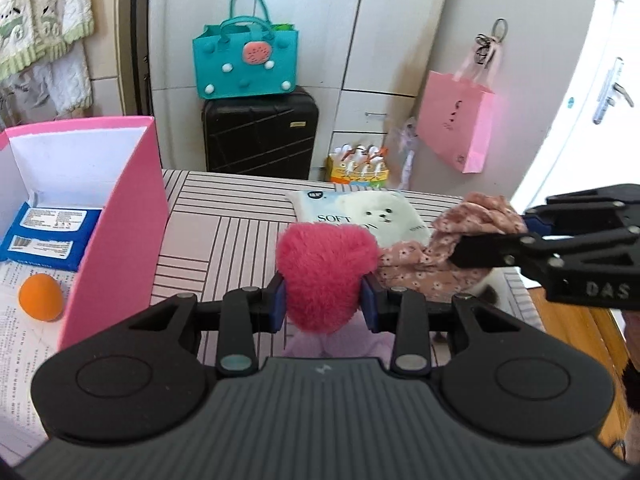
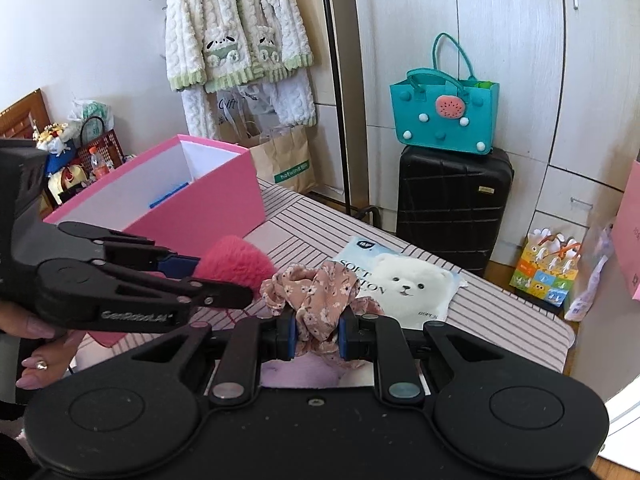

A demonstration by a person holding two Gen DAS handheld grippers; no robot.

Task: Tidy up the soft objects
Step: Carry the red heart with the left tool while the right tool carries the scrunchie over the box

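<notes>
The striped surface (image 1: 224,216) carried the open pink box (image 1: 116,216) at its left end, blue packs (image 1: 48,236) lying inside, and a white bear-print tissue pack (image 2: 404,280) sat flat further along. Above it, the left gripper (image 1: 325,300) had its fingers clamped on the fuzzy pink heart (image 1: 326,272). Just beside, the right gripper (image 2: 319,336) had its fingers squeezed on the floral scrunchie (image 2: 316,292), touching the heart.

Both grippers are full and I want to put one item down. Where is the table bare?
Bare striped table lies between the pink box and the tissue pack. It is crowded on the right, where the plush heart, scrunchie and pack sit close together.
</notes>
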